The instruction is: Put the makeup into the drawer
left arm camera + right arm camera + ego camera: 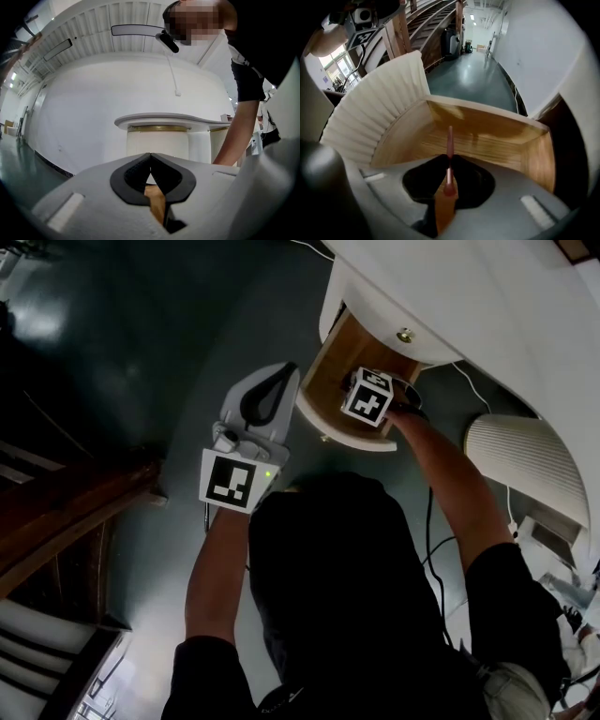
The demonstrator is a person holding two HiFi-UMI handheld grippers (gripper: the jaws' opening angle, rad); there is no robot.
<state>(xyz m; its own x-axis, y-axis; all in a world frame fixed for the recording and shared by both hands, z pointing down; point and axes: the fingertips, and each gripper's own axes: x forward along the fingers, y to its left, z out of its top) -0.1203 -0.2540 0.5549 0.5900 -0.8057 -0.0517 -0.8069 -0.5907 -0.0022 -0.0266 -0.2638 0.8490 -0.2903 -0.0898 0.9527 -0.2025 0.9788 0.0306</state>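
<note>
Setting: dark, glossy floor [141,334] beneath a white, curved piece of furniture, seen steeply from above.
Left tongs [151,158]: closed, black pads meeting at their tips with nothing between them. Held in the air just left of the drawer and not touching it.
Right forearm [441,474]: reaches forward to the drawer opening.
Right tongs [449,161]: closed on the makeup stick, inside the mouth of the drawer. In the head view the marker cube covers the tips.
Makeup stick [449,140]: slim and pink, clamped between the right pads. Its free end points out over the drawer's wooden bottom. Whether it touches the wood cannot be told.
Drawer [328,381]: pulled open, bare light wood inside, no other contents visible.
Drawer front [370,117]: white, ribbed and curved, on the near side of the wooden box.
Knob [405,335]: brass-coloured, on the white panel just above the open drawer.
Worktop [487,296]: white, curved edge, overhanging the drawer.
Staircase [56,512]: dark wood, well to the left of the furniture.
</note>
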